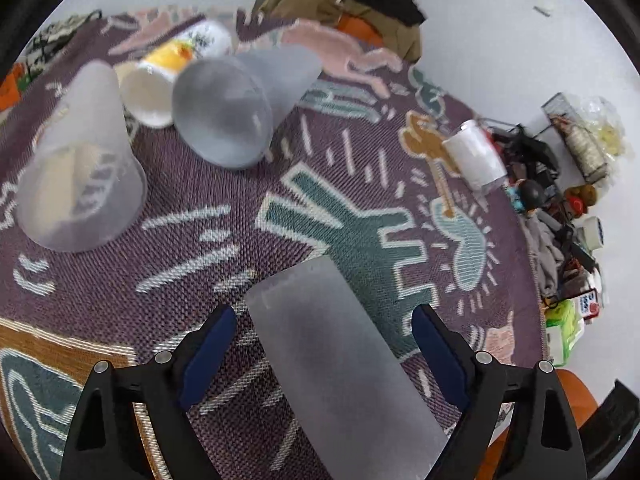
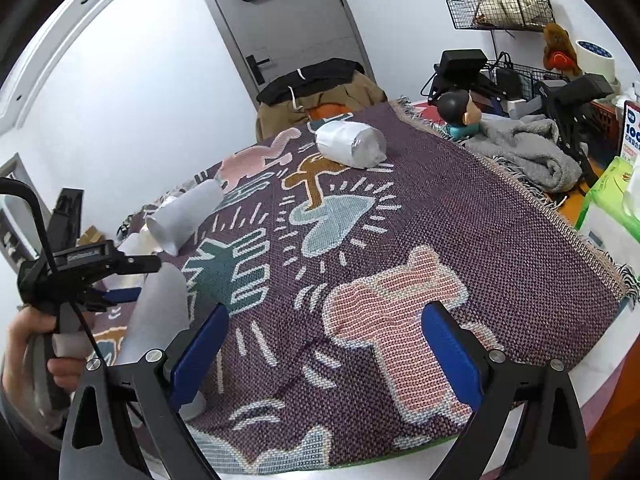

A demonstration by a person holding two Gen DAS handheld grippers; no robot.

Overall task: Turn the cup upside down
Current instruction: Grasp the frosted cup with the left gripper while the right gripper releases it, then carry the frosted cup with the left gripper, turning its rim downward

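Observation:
A frosted translucent cup (image 1: 340,364) stands upside down on the patterned cloth (image 1: 200,280), between the spread fingers of my left gripper (image 1: 322,328). The jaws are open and the pads stand apart from the cup's sides. The same cup (image 2: 156,316) shows at the left in the right wrist view, with the left gripper (image 2: 132,280) around it. My right gripper (image 2: 324,328) is open and empty above the cloth (image 2: 460,220).
An upside-down frosted cup (image 1: 80,172) stands far left. Two frosted cups (image 1: 224,112) and a printed paper cup (image 1: 168,76) lie on their sides behind. A white-wrapped cup (image 1: 474,154) lies at the right edge. Clutter (image 2: 520,152) lines the table's right side.

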